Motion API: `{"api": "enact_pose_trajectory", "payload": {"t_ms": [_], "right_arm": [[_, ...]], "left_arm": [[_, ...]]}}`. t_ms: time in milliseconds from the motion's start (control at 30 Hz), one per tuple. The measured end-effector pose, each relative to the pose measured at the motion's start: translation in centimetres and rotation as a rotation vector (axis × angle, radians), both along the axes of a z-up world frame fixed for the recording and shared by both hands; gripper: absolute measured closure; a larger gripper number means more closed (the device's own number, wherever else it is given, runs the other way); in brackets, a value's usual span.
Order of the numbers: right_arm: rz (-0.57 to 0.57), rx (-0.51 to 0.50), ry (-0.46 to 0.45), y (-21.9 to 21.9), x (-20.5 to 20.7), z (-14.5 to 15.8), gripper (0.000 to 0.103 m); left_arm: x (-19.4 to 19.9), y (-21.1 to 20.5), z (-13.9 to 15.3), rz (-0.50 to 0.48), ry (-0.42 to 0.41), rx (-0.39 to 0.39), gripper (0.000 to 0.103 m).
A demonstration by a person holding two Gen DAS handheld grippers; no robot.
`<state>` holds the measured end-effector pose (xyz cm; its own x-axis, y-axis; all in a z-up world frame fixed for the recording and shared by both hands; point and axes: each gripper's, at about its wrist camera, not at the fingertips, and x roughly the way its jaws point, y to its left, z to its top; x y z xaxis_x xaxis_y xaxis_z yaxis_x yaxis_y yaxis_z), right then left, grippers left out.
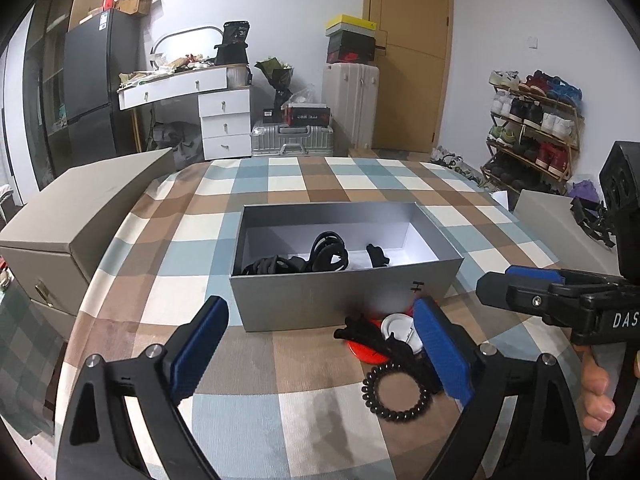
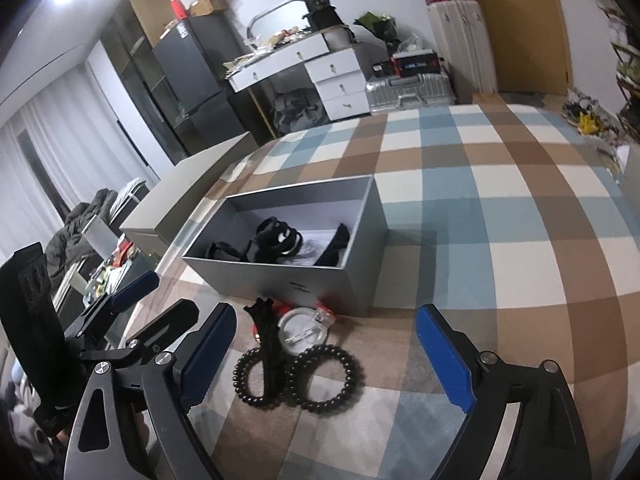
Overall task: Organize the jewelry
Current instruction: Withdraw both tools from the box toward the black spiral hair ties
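Note:
An open grey box stands on the checked tablecloth and holds several black pieces. In front of it lie two black bead bracelets, a black clip, a white round lid and a red piece. My left gripper is open and empty just before the pile. My right gripper is open and empty around the bracelets; it also shows in the left wrist view.
A large beige box sits at the table's left. Another grey box is at the right edge. Behind the table are a white desk, suitcases and a shoe rack.

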<state>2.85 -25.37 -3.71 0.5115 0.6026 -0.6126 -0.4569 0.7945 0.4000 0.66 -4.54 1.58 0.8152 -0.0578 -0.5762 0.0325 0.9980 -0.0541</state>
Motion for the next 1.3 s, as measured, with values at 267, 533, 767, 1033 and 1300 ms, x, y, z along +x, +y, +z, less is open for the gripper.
{"api": "enact_pose_trajectory", "payload": {"t_ms": [267, 533, 767, 1033, 1300], "right_arm": [[-0.01, 0.049, 0.069, -1.9, 0.4, -1.9, 0.009], [0.01, -0.015, 0.018, -2.9, -0.2, -1.5, 0.009], [-0.016, -0.04, -0.065, -1.9, -3.0, 0.4, 0.009], [0.001, -0.111, 0.029, 0.6, -2.1, -1.0, 0.009], [0.052, -0.201, 0.05, 1.4, -1.6, -2.8, 0.033]], "left_arm": [[1.0, -0.5, 0.6, 0.018, -0.006, 0.03, 0.012], [-2.5, 0.2, 0.4, 0.089, 0.013, 0.05, 0.012], [-5.9, 0.5, -0.9, 0.05, 0.004, 0.022, 0.012], [-4.1, 0.6, -1.7, 0.035, 0.02, 0.037, 0.012], [-2.7, 0.8, -2.7, 0.057, 0.035, -0.039, 0.012]]}}
